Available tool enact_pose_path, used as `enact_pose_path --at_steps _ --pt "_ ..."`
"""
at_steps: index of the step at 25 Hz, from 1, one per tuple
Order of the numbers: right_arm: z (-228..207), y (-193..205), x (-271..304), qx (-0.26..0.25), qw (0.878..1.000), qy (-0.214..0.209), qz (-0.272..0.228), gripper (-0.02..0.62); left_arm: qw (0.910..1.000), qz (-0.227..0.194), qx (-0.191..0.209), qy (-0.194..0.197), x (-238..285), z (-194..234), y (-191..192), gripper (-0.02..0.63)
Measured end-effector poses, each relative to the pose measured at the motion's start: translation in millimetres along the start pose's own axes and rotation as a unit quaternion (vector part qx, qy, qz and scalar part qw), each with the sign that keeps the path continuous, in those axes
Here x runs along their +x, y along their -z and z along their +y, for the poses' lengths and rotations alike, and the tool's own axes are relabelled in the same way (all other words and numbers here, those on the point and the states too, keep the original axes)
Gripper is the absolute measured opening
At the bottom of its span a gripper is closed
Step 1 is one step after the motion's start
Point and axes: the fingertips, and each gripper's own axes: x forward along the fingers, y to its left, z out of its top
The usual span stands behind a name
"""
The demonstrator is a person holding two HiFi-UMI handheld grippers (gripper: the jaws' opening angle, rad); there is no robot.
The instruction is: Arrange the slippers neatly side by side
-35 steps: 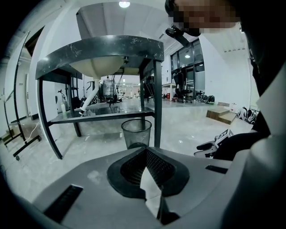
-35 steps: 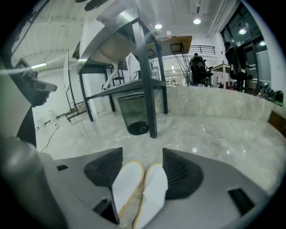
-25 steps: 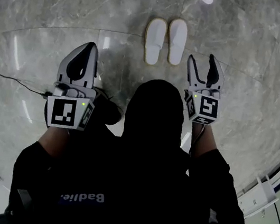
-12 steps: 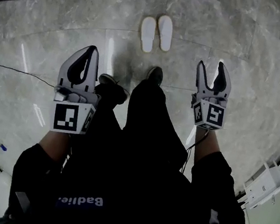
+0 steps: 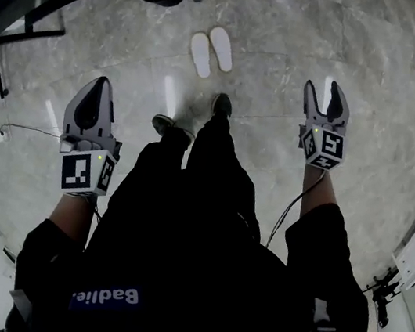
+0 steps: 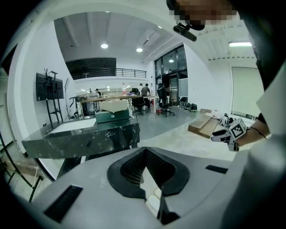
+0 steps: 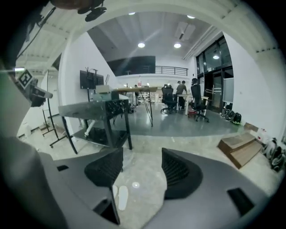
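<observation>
Compared with a second before, the person had backed off, so the slippers (image 5: 211,52) lay farther ahead on the marble floor (image 5: 293,41), beside each other and touching. Their long axes ran away from the person, leaning slightly left; the toe end was unclear. The left gripper (image 5: 99,82) had its jaws pressed together, while the right gripper (image 5: 328,87) was spread and empty.
</observation>
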Motion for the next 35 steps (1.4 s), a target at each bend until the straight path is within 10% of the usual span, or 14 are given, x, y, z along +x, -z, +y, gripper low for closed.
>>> enact_pose_path --at_steps 13,19,35 --pt "148 -237 -112 0.123 0.964 -0.185 -0.145 0.273 0.9914 -0.122 -0.004 0.047 -38 -83 -153 -0.003" --pt "197 -263 -149 0.110 0.957 -0.214 -0.160 0.273 0.9869 -0.145 -0.019 0.067 -77 -79 -159 -0.003" --pt "342 -232 -254 0.052 0.977 -0.121 -0.168 0.221 0.9755 -0.176 0.012 0.131 -194 -49 -119 -0.003"
